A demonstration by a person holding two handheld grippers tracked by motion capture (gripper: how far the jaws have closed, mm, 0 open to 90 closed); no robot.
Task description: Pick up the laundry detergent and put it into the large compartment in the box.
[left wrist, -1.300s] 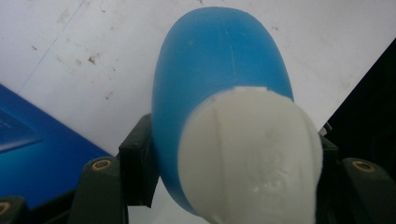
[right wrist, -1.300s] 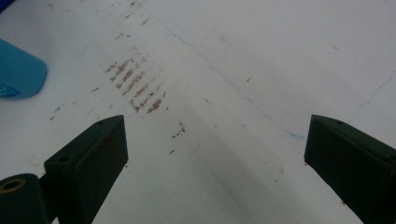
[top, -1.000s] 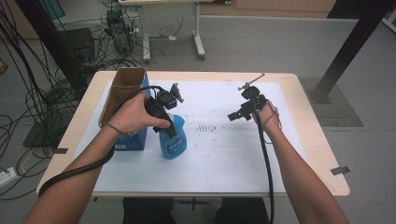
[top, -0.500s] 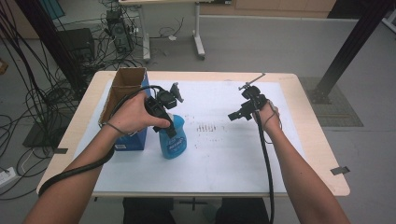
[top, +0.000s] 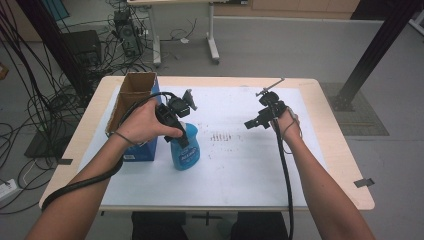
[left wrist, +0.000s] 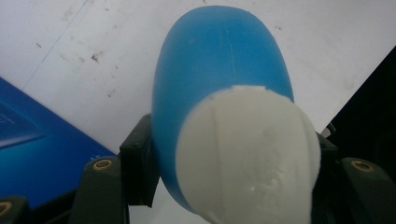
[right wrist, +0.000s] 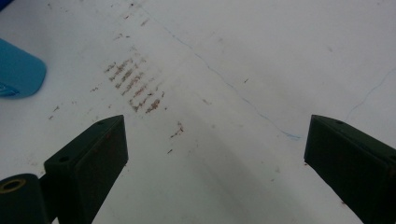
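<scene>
Left gripper (top: 181,131) clamped on the blue bottle (top: 186,150), right gripper (top: 256,120) idle.

The bottle stands upright on the counter (top: 250,170), its white cap (left wrist: 247,154) pinched between the jaws; a blue box (top: 142,117) sits just beside it at 9 o'clock. At 3 o'clock, well apart, the right gripper's jaws gape wide, holding nothing.

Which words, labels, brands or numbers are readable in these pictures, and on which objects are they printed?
None can be read.
Blue plastic bottle with the white cap: pale label print in the high view, too blurred to read.
Blue cardboard box: pale markings on its side, too small to read.
</scene>
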